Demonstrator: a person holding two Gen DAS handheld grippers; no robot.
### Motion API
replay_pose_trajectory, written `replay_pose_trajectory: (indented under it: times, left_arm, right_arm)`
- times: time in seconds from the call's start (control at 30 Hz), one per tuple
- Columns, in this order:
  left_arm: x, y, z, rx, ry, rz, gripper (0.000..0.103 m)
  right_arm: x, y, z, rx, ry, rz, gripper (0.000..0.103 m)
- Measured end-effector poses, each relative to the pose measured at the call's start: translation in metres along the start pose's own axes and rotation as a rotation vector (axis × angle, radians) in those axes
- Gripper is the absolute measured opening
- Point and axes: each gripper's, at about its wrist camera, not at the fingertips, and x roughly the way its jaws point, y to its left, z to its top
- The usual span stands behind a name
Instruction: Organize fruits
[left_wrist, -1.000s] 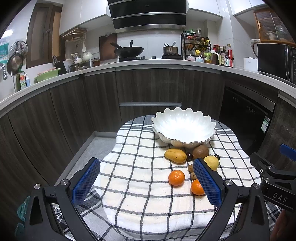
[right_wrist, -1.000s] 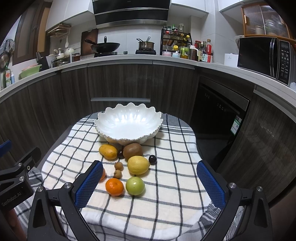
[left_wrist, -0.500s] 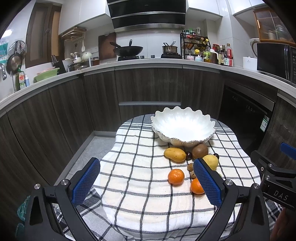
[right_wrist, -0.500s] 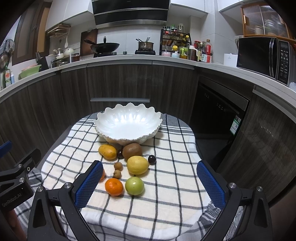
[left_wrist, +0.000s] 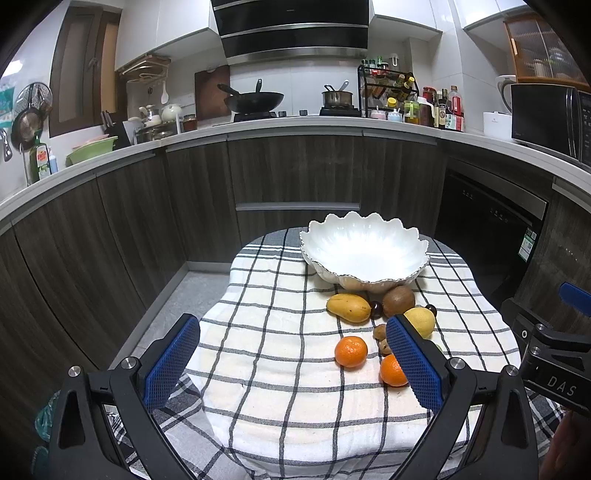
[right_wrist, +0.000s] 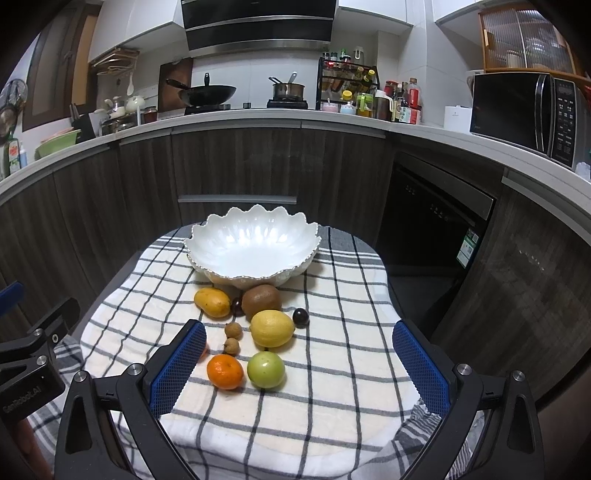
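Observation:
A white scalloped bowl (right_wrist: 253, 251) (left_wrist: 364, 251) stands empty at the far end of a small table under a checked cloth (right_wrist: 332, 398). In front of it lie a mango (right_wrist: 212, 302), a kiwi (right_wrist: 261, 298), a lemon (right_wrist: 272, 328), a green fruit (right_wrist: 266, 370), a tangerine (right_wrist: 225, 371), two small brown longans (right_wrist: 233, 329) and two dark round fruits (right_wrist: 300, 317). A second tangerine (left_wrist: 351, 351) shows in the left wrist view. My right gripper (right_wrist: 299, 363) is open, hovering short of the fruit. My left gripper (left_wrist: 291, 363) is open too, above the cloth's near left part.
Dark wooden cabinets (left_wrist: 295, 173) curve round the table, with a floor gap (left_wrist: 173, 291) to the left. A dishwasher front (right_wrist: 432, 225) stands at the right. The counter carries a wok (right_wrist: 207, 92), a pot, a spice rack and a microwave (right_wrist: 524, 110).
Both views have crept slightly forward and up toward the table. The fruit and bowl have not moved, and both grippers stay open.

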Motion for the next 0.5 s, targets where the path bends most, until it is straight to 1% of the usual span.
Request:
replay_pose_trajectory:
  times: [0.5]
  left_arm:
    - [0.0004, 0.0008, -0.0009, 0.000, 0.001, -0.001, 0.102]
  right_arm:
    - [0.0017, -0.0013, -0.0003, -0.001, 0.001, -0.003, 0.102]
